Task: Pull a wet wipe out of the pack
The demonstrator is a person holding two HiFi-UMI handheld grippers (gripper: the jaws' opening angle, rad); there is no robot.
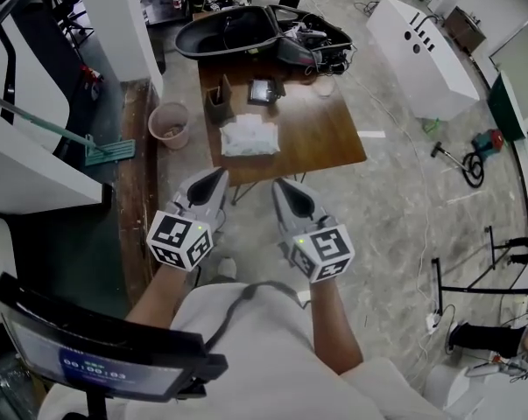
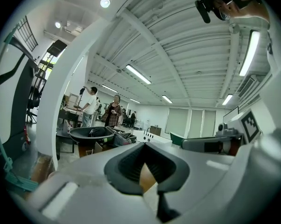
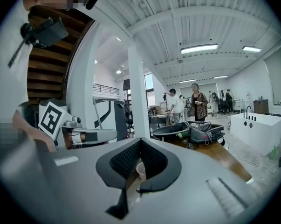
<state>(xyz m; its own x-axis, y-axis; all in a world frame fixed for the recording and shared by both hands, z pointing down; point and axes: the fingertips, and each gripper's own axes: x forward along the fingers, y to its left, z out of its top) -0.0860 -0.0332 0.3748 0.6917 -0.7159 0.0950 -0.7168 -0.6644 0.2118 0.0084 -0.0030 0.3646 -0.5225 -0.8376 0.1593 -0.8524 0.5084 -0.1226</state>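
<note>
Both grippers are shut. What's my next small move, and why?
Probably carry both grippers forward toward the wipe pack: the left gripper and right gripper hang shut and empty, short of the table, and the pack lies untouched on it.

- Small screen (image 1: 106, 367), lower left of the head view: pale, blurred digits, roughly "00:00:03".
- On the left tongs (image 1: 218, 175) a left cube (image 1: 180, 239), and on the right tongs (image 1: 281, 184) a right cube (image 1: 327, 252): black-and-white square code patterns.

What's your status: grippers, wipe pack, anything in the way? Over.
Left gripper and right gripper shut, empty, short of the table. Wet wipe pack lies on it, towards the near edge, untouched. Nothing between grippers and pack.
</note>
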